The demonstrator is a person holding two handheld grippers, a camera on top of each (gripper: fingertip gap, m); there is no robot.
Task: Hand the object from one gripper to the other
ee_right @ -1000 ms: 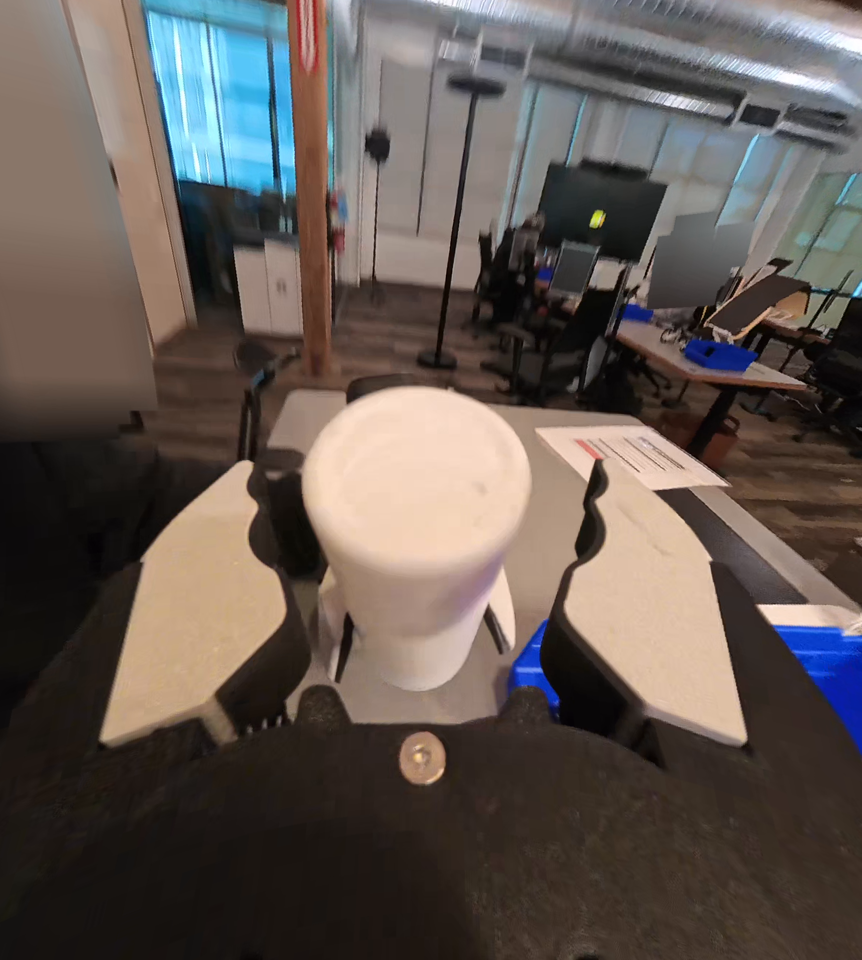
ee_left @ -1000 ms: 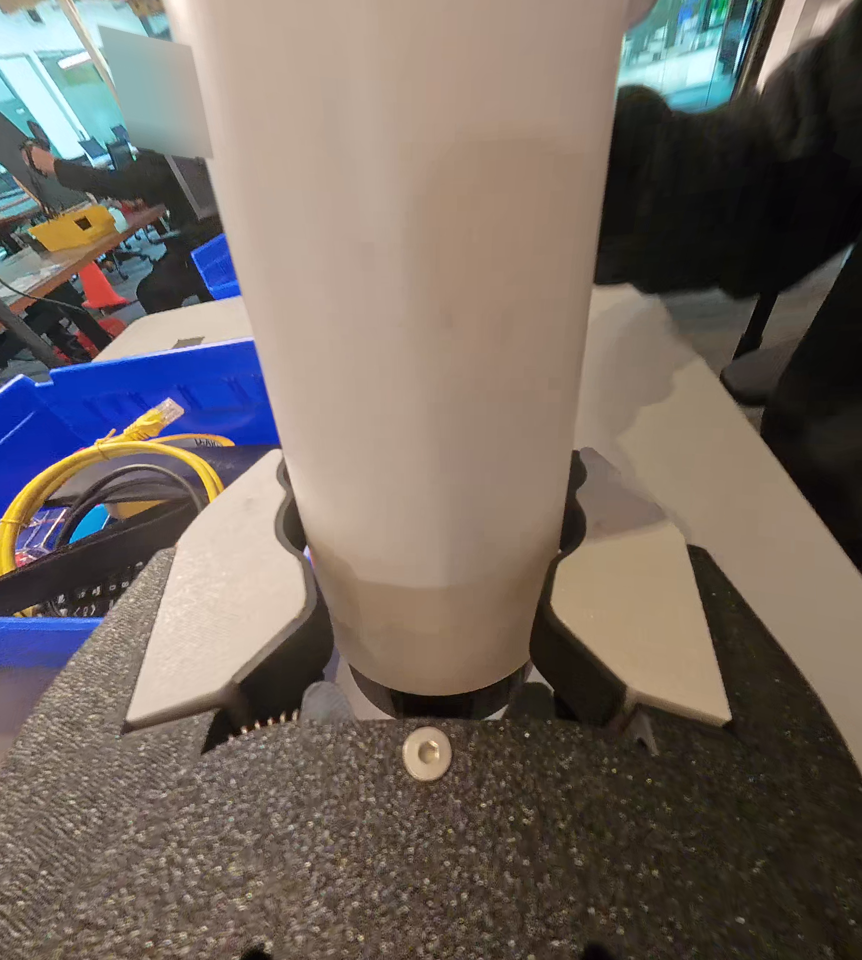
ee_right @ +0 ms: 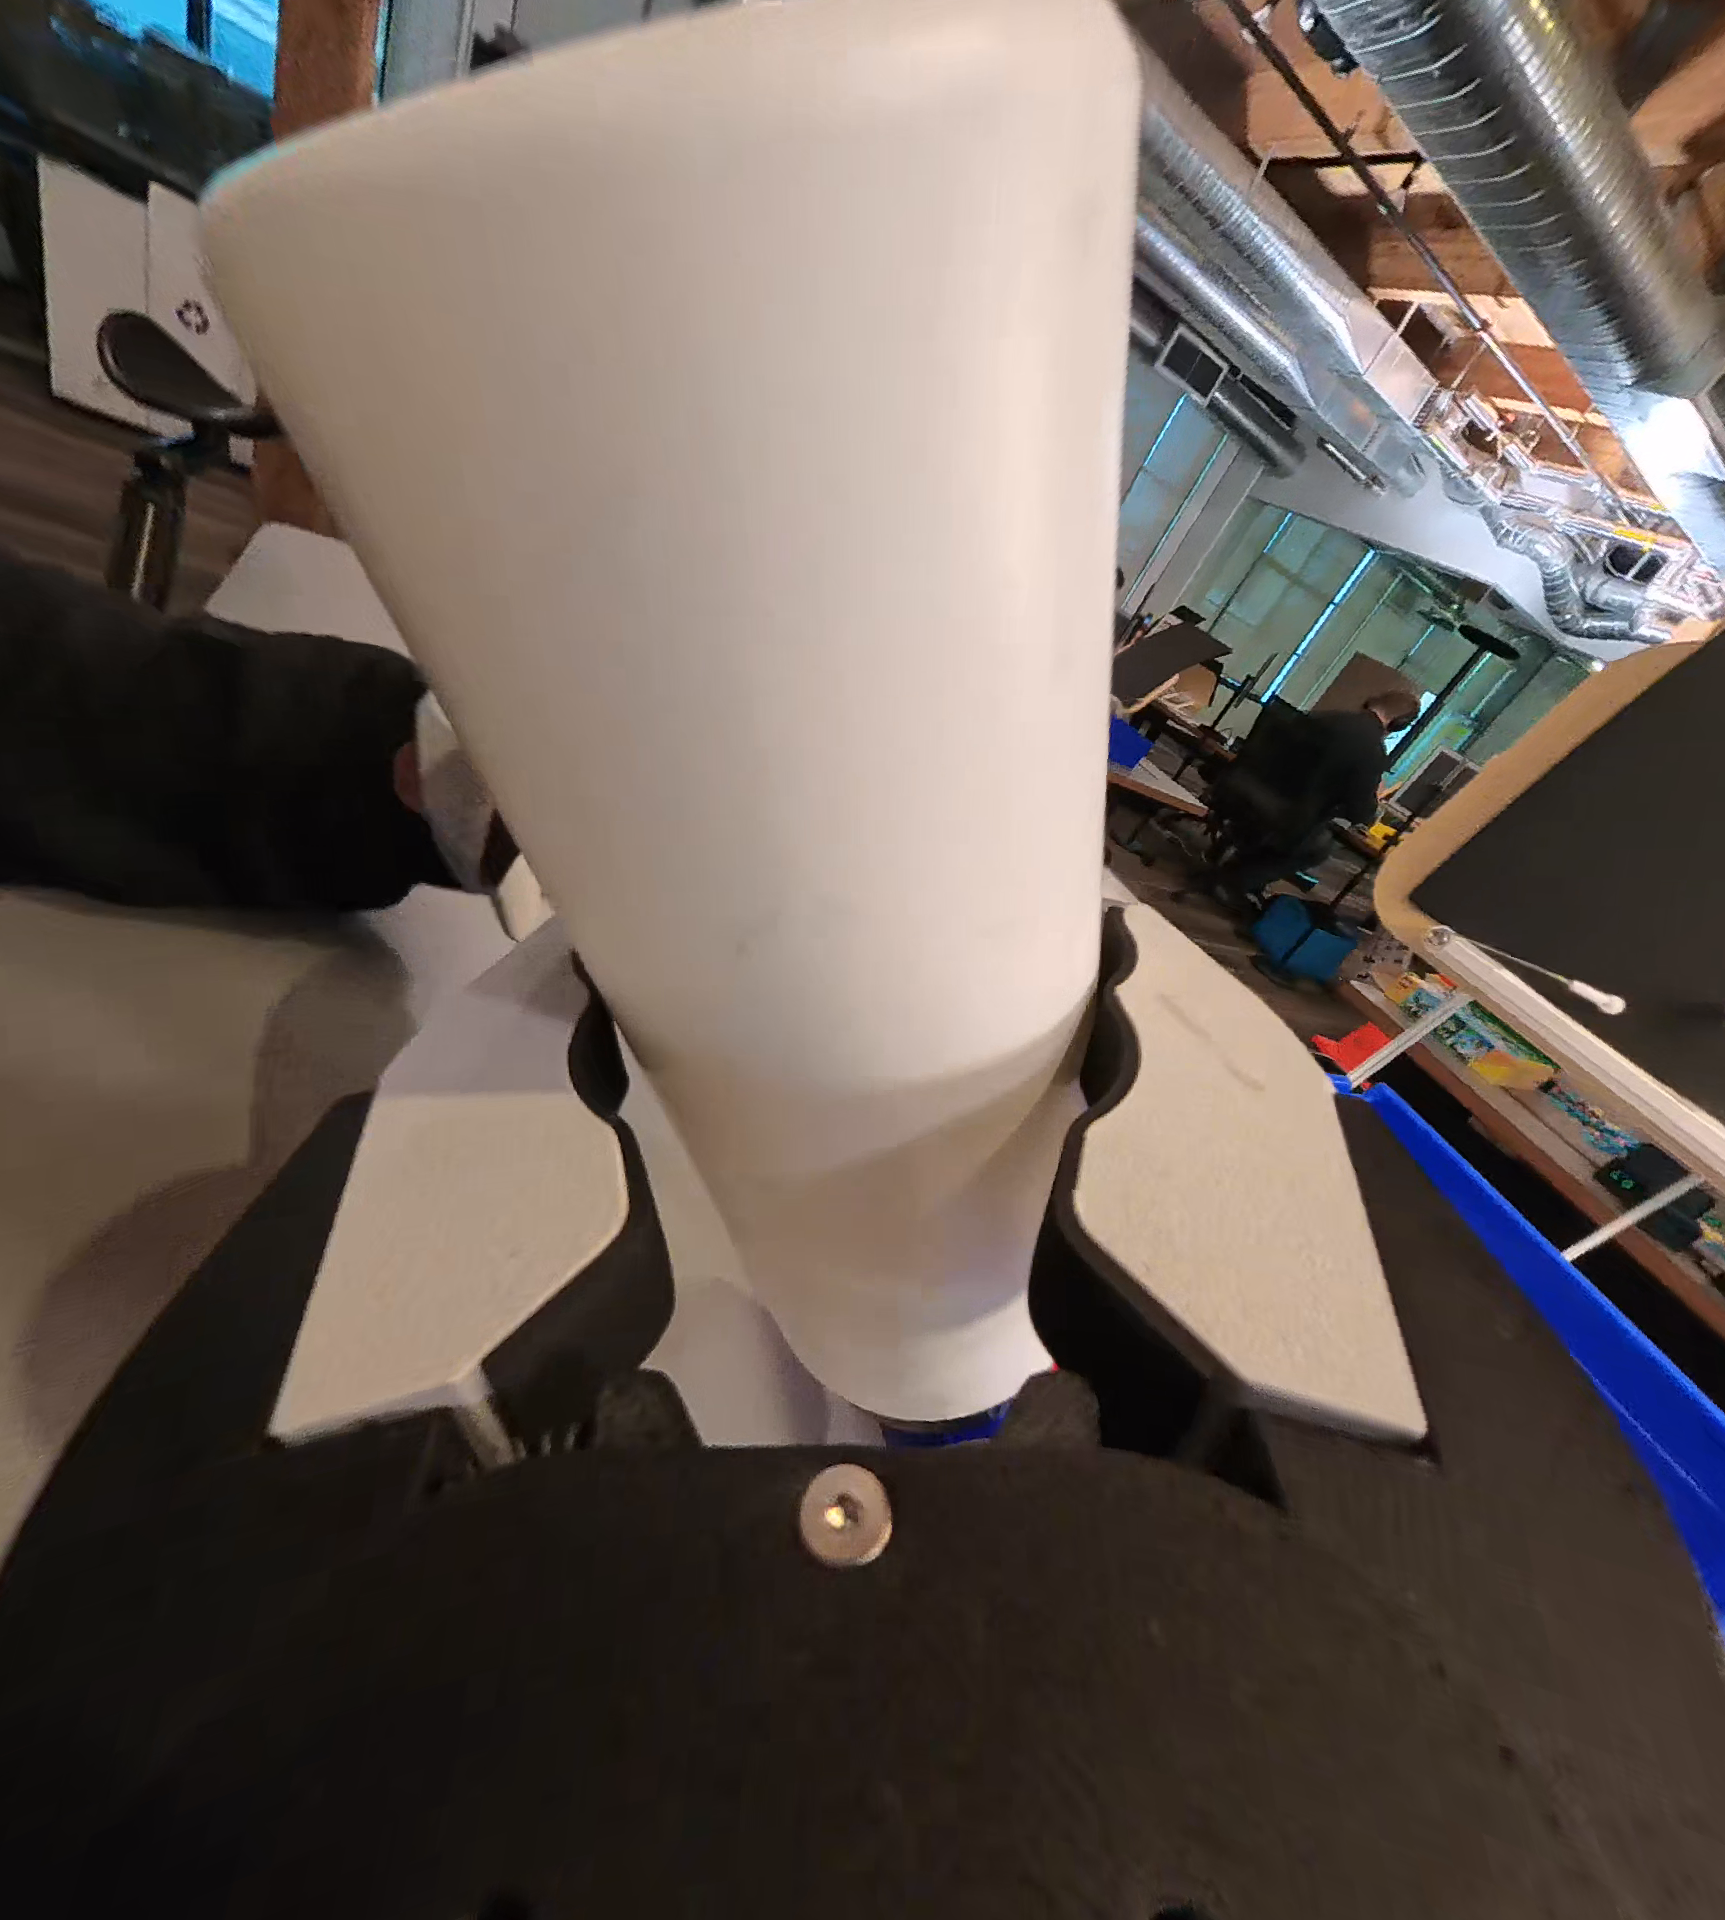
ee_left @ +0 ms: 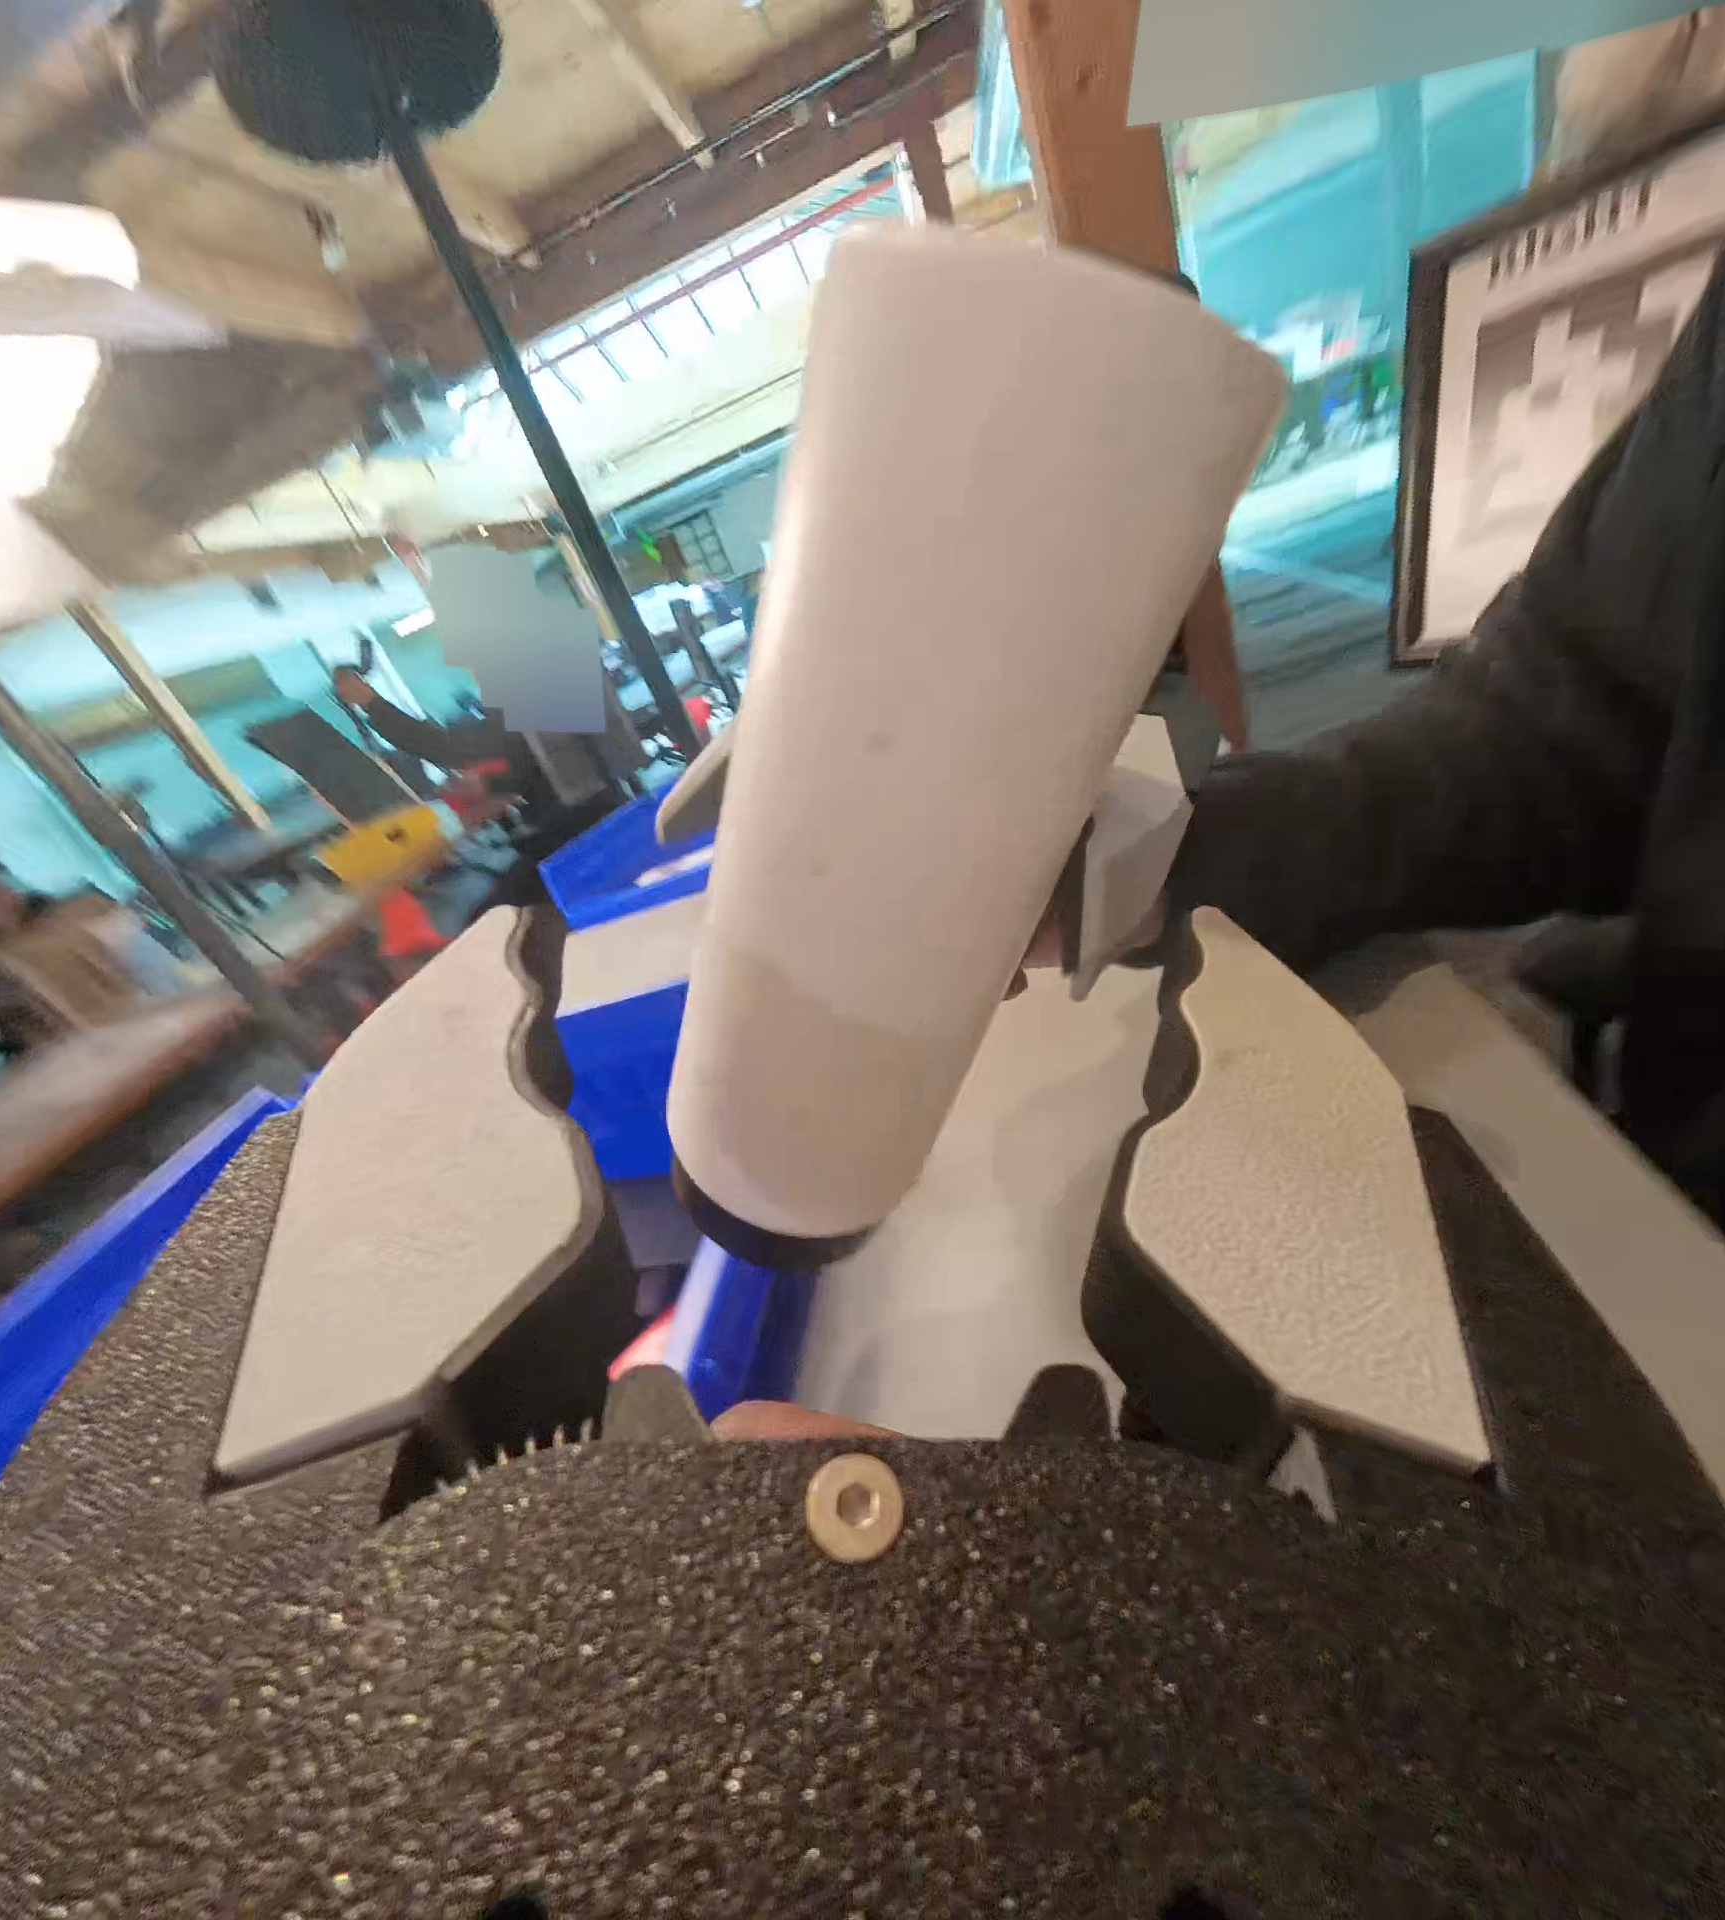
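Tumbler (ee_right: 733, 665) clamped in my right gripper (ee_right: 853, 1049); left gripper (ee_left: 853, 1039) spread wide, seemingly clear; I'd back it straight off.

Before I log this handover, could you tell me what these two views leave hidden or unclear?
- Right wrist view: the white cup fills the middle, hiding most of the left gripper behind it; the cup's wide end is cut by the top edge.
- Left wrist view: the background is motion-blurred; the right gripper is mostly hidden by the cup.
- Blue bin: contents hidden.
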